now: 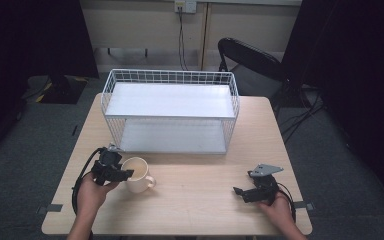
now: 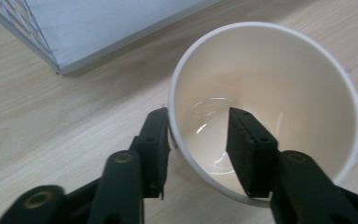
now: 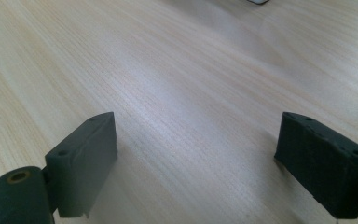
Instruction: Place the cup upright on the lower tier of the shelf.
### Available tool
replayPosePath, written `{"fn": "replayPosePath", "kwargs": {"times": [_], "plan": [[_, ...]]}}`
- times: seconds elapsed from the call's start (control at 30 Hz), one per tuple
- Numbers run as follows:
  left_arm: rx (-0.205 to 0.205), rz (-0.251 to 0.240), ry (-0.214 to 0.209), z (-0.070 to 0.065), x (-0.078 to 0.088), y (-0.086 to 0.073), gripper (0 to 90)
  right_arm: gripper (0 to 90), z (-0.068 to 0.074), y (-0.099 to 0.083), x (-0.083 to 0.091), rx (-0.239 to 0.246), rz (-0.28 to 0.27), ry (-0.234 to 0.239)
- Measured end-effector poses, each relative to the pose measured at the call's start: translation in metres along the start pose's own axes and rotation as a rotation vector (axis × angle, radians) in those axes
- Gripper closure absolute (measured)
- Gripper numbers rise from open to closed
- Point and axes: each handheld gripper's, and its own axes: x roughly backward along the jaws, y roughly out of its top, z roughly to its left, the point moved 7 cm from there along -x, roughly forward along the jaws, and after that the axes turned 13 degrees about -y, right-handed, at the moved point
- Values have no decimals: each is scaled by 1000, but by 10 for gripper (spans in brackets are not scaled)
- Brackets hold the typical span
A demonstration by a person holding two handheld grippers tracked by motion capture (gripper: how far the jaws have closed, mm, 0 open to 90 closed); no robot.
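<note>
A cream ceramic mug (image 1: 138,174) stands upright on a pale wood-grain table (image 1: 200,200), its mouth facing straight up and its small loop handle on the side away from the left gripper (image 1: 114,170). In the left gripper view the mug's wall (image 2: 186,154) runs between the jaws — one black jaw outside the rim, the other dipped inside the glossy bowl. The outer jaw lies against the wall; the inner one seems a little off it, so the pinch looks nearly made rather than firm (the mug still rests on the table). The left hand is much the nearer one, right at the mug.

The right gripper (image 1: 254,191) rests well apart from it, and in its own view its jaws are spread wide over bare wood with nothing between them.

Beyond the left jaws stands a white wire basket shelf (image 1: 172,80) with two flat matt tiers — its lower tier (image 2: 102,28) lies just past the mug. The mug is smooth, round and shiny inside, likely slippery to thin pads.
</note>
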Motion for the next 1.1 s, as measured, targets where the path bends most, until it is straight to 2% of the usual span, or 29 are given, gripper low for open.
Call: {"fn": "replayPosePath", "kwargs": {"times": [0.13,0.33,0.4,0.5,0.53,0.63,0.87,1.1], "plan": [[31,11,-9,3,-5,-3,663,119,0,0,0,1,-1,-1],[21,53,9,6,-14,-9,733,119,0,0,0,0,0,0],[25,45,6,6,-13,-8,777,119,0,0,0,-1,0,0],[-4,75,43,5,-13,-8,805,119,0,0,0,-1,0,0],[8,81,45,5,-12,-8,815,119,0,0,0,0,0,0],[34,48,37,5,-11,-8,830,119,0,0,0,0,0,0],[73,-15,74,7,-11,-6,832,119,0,0,0,0,0,0],[76,-79,109,5,-13,6,834,119,0,0,0,0,0,-1]]}}
